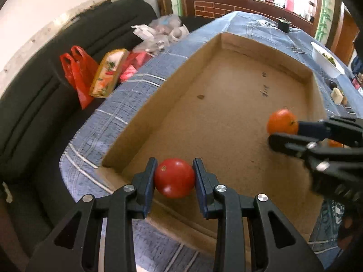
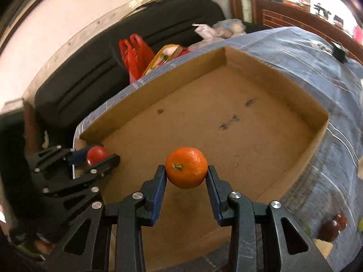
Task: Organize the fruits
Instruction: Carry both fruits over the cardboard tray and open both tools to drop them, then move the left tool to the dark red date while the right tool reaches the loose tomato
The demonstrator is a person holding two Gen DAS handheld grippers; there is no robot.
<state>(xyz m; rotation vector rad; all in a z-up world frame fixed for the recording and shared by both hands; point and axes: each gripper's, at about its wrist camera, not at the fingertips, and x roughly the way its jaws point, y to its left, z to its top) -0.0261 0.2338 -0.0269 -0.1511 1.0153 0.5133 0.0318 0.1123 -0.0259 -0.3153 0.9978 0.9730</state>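
Tomato (image 1: 174,178) sits clenched in left gripper (image 1: 174,179), tangerine (image 2: 186,171) in right gripper (image 2: 186,173); lower both gently onto cardboard box (image 1: 140,122) floor near its front edge, well apart.

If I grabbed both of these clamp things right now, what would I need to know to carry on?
Left gripper: shut on a red tomato, held over the near left corner of the cardboard box.
Right gripper: shut on an orange mandarin, held over the near part of the box floor.
The box sits on a table with a blue plaid cloth; its floor shows no fruit lying on it.
Done: both fruits picked up and brought over the box.
Left: probably lower each one, open the jaws, then fetch any remaining fruit; something orange shows behind the right gripper in the left view, unclear what.
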